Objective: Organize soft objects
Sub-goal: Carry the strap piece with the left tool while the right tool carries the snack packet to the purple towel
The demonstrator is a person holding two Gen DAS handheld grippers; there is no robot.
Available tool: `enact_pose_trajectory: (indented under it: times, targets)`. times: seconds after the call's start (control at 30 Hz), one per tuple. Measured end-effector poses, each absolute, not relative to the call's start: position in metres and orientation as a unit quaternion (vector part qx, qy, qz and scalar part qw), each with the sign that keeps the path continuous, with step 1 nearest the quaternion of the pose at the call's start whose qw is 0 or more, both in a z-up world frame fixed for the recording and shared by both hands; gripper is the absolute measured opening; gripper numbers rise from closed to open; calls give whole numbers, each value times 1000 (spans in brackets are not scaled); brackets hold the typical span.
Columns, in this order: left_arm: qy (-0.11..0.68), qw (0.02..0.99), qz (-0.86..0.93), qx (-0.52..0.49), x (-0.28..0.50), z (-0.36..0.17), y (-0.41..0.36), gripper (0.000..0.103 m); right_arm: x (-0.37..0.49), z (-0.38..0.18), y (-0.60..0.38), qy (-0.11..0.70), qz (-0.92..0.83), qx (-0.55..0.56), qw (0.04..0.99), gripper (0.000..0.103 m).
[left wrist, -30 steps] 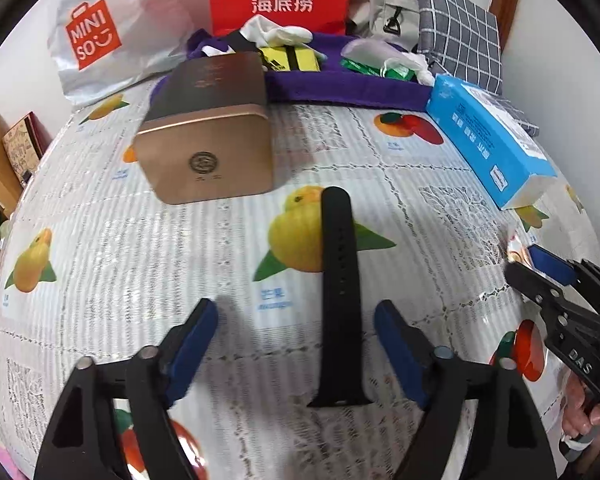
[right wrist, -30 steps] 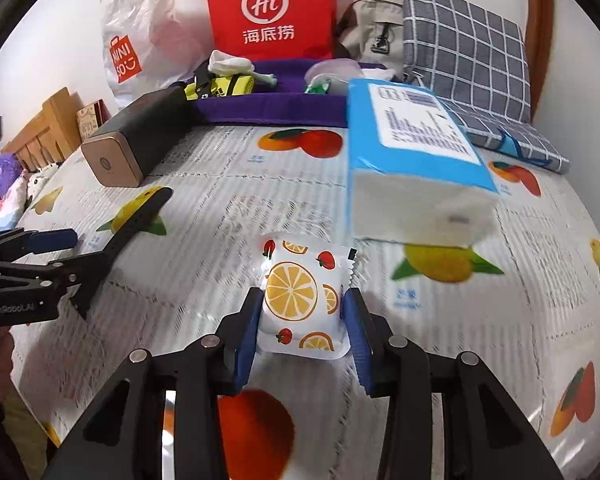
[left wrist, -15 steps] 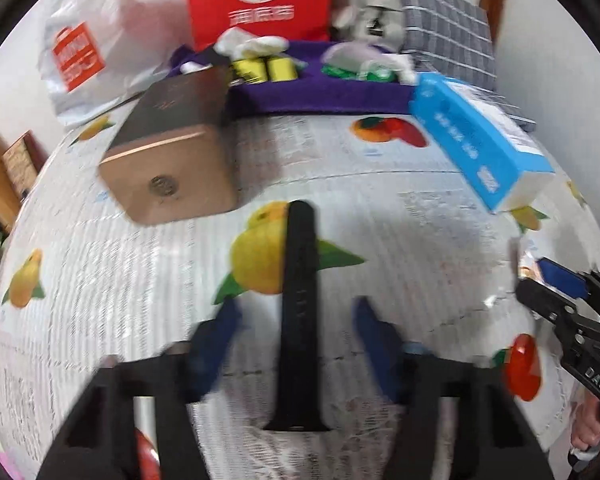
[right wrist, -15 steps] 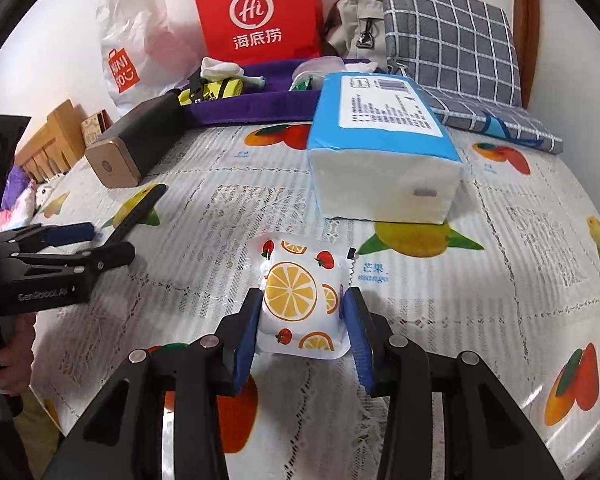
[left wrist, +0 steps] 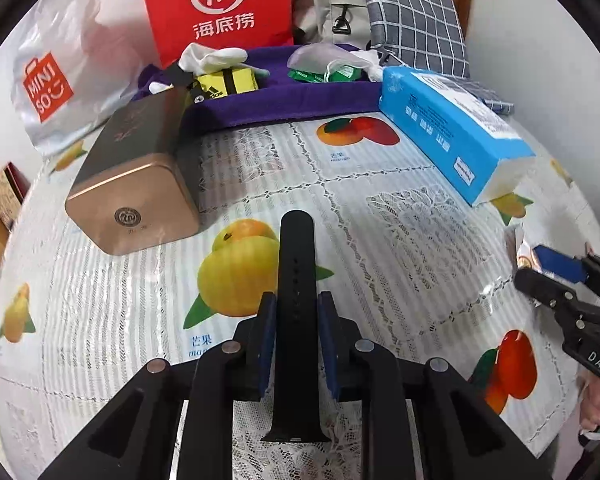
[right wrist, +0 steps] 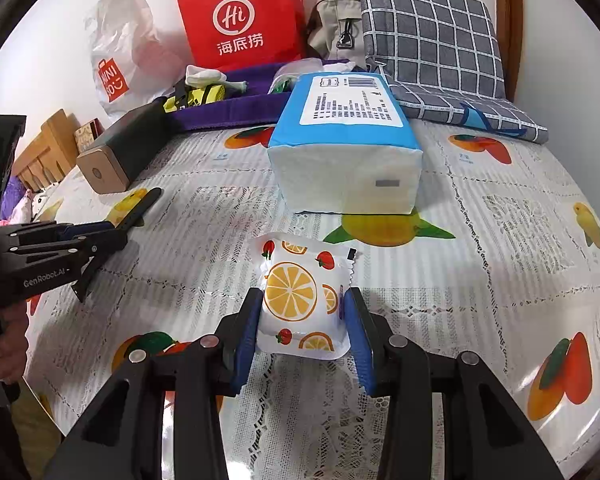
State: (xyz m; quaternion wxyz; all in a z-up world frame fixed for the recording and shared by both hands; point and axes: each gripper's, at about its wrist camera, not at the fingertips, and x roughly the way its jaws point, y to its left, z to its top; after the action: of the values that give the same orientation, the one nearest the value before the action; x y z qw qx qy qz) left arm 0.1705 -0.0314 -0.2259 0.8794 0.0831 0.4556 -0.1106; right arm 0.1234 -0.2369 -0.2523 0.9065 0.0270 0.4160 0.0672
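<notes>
Counting what I can see: one black watch strap (left wrist: 296, 300), one fruit-print packet (right wrist: 302, 304), one blue tissue pack (right wrist: 346, 160), one gold tin box (left wrist: 134, 184), one purple tray (left wrist: 284, 102) and two shopping bags, all on the fruit-patterned table (left wrist: 400, 220). My left gripper (left wrist: 296, 308) is closing, its fingers (left wrist: 266, 332) narrow and seemingly touching the strap's edges, which lies flat between them. A second ago those fingers stood wide with the strap off toward the right one. My right gripper (right wrist: 300, 312) grips the packet just as it did then. Only the right view shows the packet whole and the tissue pack's white end; only the left view shows the strap's full length, and what sits in the tray is clearer there.
</notes>
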Motion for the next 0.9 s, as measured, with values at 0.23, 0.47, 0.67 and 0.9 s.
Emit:
enact_pose_trajectory:
  times: [0.23,0.47,0.67,0.9]
  targets:
    - [452,884,-104,62,172,-227,-31,23,122,-253,-238,410,71,26,909,41]
    - [449,887,-95,46,170,-227,-30,20,121,-253,-238,408,69,26,910,41]
    - [453,886,-88,43,165,-225,-31,20,118,-252,-241,410,68,25,909,39]
    - [453,886,-91,32,157,-222,-28,20,116,-250,-241,414,61,22,908,39]
